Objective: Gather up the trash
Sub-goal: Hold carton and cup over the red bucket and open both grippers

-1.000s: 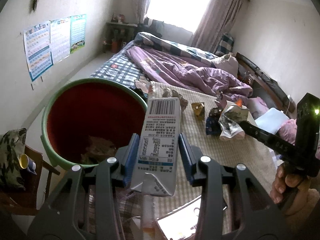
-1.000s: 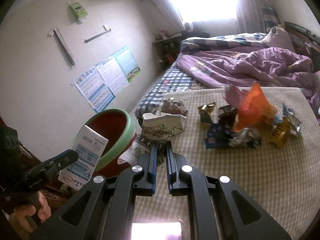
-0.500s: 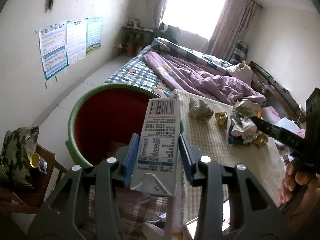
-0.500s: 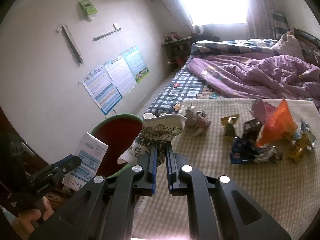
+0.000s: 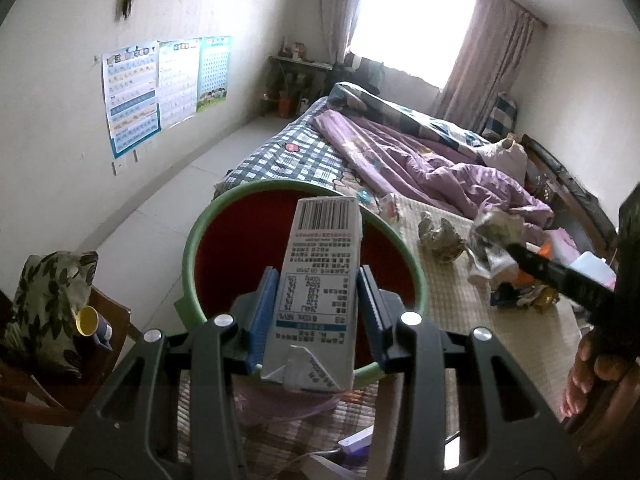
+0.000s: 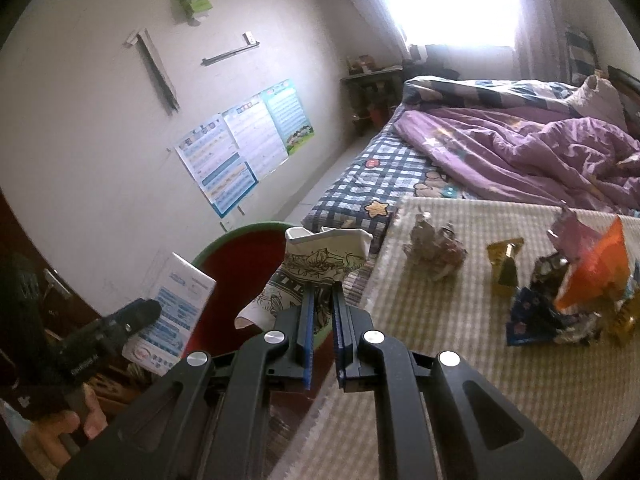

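My left gripper [image 5: 318, 292] is shut on a white milk carton [image 5: 318, 280], held over the mouth of the green-rimmed, red-lined bin [image 5: 200, 236]. The right wrist view shows that carton [image 6: 176, 312] beside the bin [image 6: 240, 236]. My right gripper [image 6: 323, 304] is shut on a crumpled white paper cup with line drawings [image 6: 320, 264], at the bin's rim by the mat's edge. In the left wrist view the same cup [image 5: 494, 240] hangs at the right gripper's tip. More wrappers [image 6: 576, 292] and a crumpled wad [image 6: 434, 248] lie on the woven mat.
The woven mat [image 6: 460, 352] covers the near end of a bed with a purple quilt [image 6: 520, 152]. A wooden chair with a leafy cushion [image 5: 44, 312] and a yellow cup [image 5: 86, 322] stands left of the bin. Posters [image 5: 160, 84] hang on the left wall.
Both grippers have swung left with their loads. The carton went from beside the bin's rim to over its mouth, and the paper cup has moved off the mat to the bin's edge.
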`<state>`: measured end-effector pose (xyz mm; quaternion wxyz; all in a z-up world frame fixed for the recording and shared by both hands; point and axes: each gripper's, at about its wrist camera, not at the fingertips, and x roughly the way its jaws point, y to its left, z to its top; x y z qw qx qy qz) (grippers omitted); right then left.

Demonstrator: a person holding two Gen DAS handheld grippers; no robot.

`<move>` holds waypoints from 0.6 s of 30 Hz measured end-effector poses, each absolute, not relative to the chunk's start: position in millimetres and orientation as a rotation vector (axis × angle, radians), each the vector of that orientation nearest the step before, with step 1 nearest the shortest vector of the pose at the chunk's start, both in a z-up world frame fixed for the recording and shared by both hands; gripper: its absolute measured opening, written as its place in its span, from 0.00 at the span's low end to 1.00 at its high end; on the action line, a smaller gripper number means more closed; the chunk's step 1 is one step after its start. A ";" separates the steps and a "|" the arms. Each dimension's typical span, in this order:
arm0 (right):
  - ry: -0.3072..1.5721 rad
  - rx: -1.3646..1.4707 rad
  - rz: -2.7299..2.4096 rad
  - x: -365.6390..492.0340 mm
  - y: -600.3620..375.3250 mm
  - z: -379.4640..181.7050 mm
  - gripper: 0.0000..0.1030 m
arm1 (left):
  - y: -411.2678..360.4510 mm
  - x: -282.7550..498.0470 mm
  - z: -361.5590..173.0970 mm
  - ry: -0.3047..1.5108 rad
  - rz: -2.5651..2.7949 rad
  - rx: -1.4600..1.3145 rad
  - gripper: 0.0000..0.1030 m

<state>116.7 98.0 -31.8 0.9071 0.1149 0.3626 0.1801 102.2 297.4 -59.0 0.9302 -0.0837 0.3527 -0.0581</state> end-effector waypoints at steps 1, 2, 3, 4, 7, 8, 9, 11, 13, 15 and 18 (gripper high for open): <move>0.746 0.231 0.379 119.2 103.0 -31.2 0.08 | 297.4 103.5 -60.5 0.726 -0.117 -0.165 0.38; 0.746 0.226 0.385 121.2 108.0 -30.6 0.08 | 296.6 104.7 -62.0 0.730 -0.115 -0.161 0.38; 0.746 0.218 0.397 124.0 114.4 -30.2 0.08 | 297.2 106.2 -63.7 0.735 -0.113 -0.158 0.38; 0.749 0.212 0.405 125.3 117.9 -31.1 0.08 | 297.3 107.6 -65.4 0.741 -0.111 -0.157 0.38; 0.759 0.191 0.430 130.4 133.4 -33.4 0.08 | 302.4 112.2 -70.3 0.758 -0.101 -0.157 0.38; 0.764 0.186 0.436 132.0 137.2 -34.8 0.08 | 303.5 113.0 -71.6 0.762 -0.099 -0.156 0.38; 0.771 0.182 0.442 133.2 141.7 -36.4 0.08 | 304.8 113.0 -72.6 0.764 -0.097 -0.154 0.38; 0.787 0.182 0.453 135.8 147.1 -41.8 0.08 | 308.6 114.9 -75.9 0.771 -0.090 -0.152 0.38; 0.800 0.187 0.459 139.2 149.7 -45.7 0.08 | 311.5 115.6 -78.3 0.778 -0.084 -0.154 0.38; 0.807 0.186 0.461 143.2 152.9 -47.4 0.08 | 313.6 116.2 -79.3 0.784 -0.078 -0.155 0.38; 0.816 0.180 0.472 145.6 158.9 -50.3 0.08 | 317.5 116.4 -81.6 0.790 -0.072 -0.164 0.37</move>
